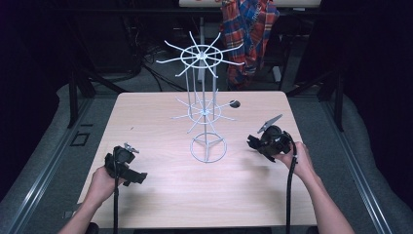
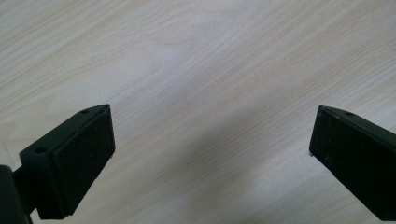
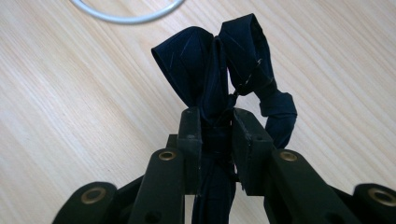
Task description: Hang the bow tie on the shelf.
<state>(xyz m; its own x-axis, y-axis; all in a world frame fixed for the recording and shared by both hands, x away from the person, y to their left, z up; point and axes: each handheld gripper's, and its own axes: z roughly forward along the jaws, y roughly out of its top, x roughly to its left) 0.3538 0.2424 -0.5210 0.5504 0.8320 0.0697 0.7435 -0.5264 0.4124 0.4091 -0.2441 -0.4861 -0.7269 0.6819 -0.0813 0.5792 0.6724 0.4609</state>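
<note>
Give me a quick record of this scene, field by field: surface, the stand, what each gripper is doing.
surface: light wood-grain table
stand: white wire two-tier display rack with ring base, upright mid-table, hooks bare
left gripper: open, fingers over bare tabletop
right gripper: shut on dark navy knotted fabric band
background: red plaid cloth hanging behind table

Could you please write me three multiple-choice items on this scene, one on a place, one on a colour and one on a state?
1. Where does the white wire rack stand?
A. mid-table
B. on the floor
C. at the table's near left corner

2. What colour is the knotted fabric band?
A. red
B. dark navy
C. yellow

3. How is the left claw?
A. shut on the band
B. shut on nothing
C. open over bare wood

Answers: 1 A, its ring base rests at the centre of the table; 2 B, dark navy in the right claw; 3 C, jaws wide apart.
</note>
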